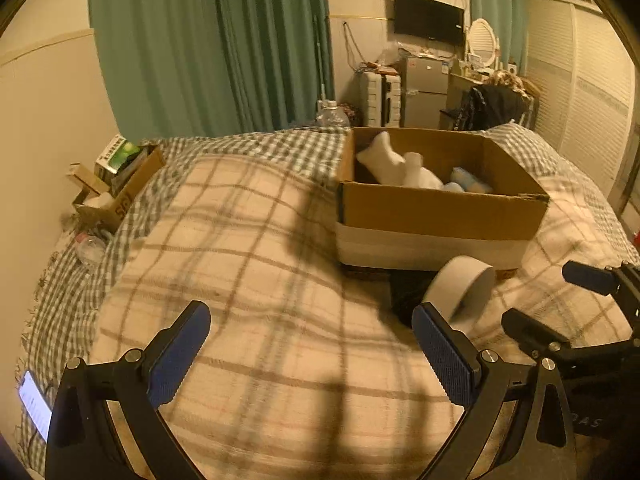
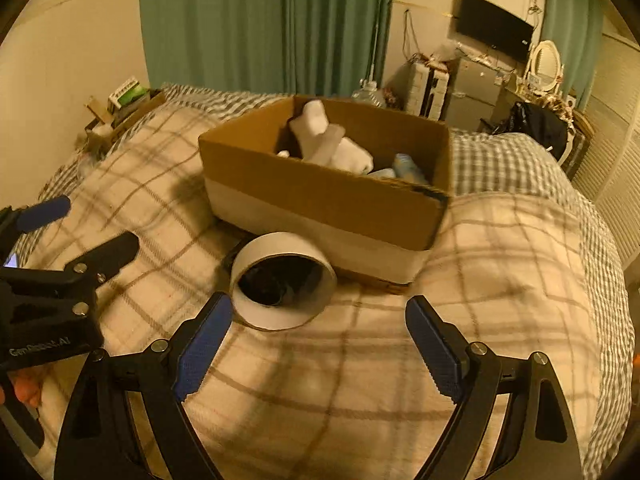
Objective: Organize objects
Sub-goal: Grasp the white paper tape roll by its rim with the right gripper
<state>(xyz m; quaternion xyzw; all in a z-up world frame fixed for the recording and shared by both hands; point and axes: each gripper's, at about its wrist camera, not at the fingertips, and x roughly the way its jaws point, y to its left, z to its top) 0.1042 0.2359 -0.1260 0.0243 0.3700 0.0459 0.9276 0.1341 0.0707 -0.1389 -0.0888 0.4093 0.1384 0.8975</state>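
Note:
A wide white roll of tape (image 2: 282,280) lies on its side on the plaid blanket, just in front of an open cardboard box (image 2: 320,196). The box holds white socks (image 2: 328,140) and a pale blue item (image 2: 408,168). In the left wrist view the roll (image 1: 460,286) sits right of centre, below the box (image 1: 440,212). My right gripper (image 2: 320,344) is open and empty, just short of the roll. My left gripper (image 1: 312,352) is open and empty over the blanket, left of the roll. Each gripper shows in the other's view, the right one (image 1: 560,304) and the left one (image 2: 80,232).
A dark item (image 1: 408,292) lies under the roll. A small carton of boxes (image 1: 116,184) and a plastic bottle (image 1: 92,250) sit at the bed's left edge. A lit phone (image 1: 34,404) lies at the near left. A fridge, suitcase and dresser stand beyond the bed.

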